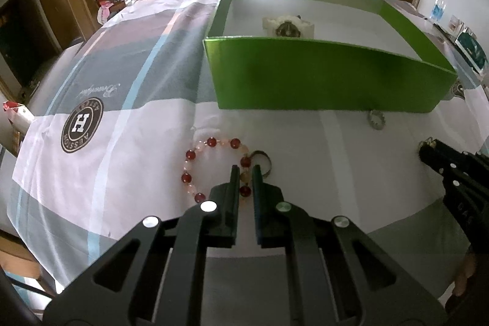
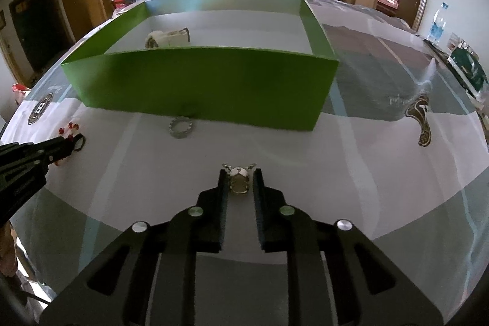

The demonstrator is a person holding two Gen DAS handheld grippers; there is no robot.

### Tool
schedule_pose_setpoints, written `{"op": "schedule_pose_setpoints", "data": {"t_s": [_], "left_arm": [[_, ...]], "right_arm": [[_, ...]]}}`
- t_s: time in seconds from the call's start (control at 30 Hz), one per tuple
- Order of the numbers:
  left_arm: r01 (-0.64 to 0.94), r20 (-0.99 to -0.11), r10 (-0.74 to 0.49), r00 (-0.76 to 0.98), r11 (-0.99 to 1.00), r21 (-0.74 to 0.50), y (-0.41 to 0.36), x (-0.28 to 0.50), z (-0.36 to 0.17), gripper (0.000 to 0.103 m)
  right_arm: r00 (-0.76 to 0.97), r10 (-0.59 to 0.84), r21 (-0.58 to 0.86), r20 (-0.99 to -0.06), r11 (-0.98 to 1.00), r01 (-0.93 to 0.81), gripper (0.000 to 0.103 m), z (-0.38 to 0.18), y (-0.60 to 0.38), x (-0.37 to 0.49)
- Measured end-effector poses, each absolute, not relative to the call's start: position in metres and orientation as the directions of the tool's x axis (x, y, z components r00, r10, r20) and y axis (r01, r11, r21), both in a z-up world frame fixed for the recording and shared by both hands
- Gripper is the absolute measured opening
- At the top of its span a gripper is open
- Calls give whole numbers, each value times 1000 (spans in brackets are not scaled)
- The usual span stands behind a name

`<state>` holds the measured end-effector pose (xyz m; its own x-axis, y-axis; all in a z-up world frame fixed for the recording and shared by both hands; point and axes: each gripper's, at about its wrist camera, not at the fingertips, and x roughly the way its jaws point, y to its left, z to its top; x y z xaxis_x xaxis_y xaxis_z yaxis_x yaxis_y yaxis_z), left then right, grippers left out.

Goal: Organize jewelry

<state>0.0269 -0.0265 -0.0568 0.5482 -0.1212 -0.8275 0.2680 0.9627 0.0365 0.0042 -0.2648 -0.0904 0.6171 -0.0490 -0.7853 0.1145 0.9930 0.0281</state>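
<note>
the left tool (image 1: 245,168) is clenched on the red-and-pink bead bracelet (image 1: 195,165); the right tool (image 2: 240,171) loosely straddles a small gold-and-silver trinket (image 2: 239,180); the green open cardboard box (image 2: 201,84) lies at twelve o'clock.

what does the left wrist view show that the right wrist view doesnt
Only the left wrist view shows the whole red and pink bead bracelet, with the shut left tool on its right side by a dark ring.

Only the right wrist view shows the small gold ornament between the right tool's pads, and the brown printed emblem at the right.

Both show the green box holding a cream watch, and a silver toothed ring before it.
</note>
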Motion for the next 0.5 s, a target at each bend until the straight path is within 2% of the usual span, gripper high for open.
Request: {"op": "schedule_pose_setpoints", "data": {"t_s": [0.1, 0.27, 0.3, 0.33, 0.37, 0.43, 0.5], "left_arm": [[279, -829, -119, 546, 959, 45, -31, 24, -59, 11], [282, -828, -116, 548, 958, 52, -32, 23, -62, 15], [281, -828, -115, 549, 958, 53, -33, 22, -62, 21], [289, -828, -124, 546, 956, 47, -33, 22, -62, 35], [301, -830, -138, 541, 953, 37, -33, 21, -63, 42], [314, -827, -155, 541, 949, 27, -32, 18, -64, 44], [329, -825, -170, 539, 944, 21, -32, 17, -64, 39]], "right_arm": [[620, -59, 20, -782, 993, 119, 37, -90, -264, 5], [618, -62, 15, -784, 993, 119, 37, -91, -264, 7], [617, -61, 14, -784, 993, 115, 37, -92, -264, 7], [617, -60, 11, -785, 994, 110, 37, -92, -263, 7], [616, -59, 7, -785, 994, 105, 38, -92, -261, 7], [615, -59, 4, -786, 995, 100, 38, -94, -260, 7], [618, -61, 0, -784, 995, 97, 38, -94, -259, 8]]}}
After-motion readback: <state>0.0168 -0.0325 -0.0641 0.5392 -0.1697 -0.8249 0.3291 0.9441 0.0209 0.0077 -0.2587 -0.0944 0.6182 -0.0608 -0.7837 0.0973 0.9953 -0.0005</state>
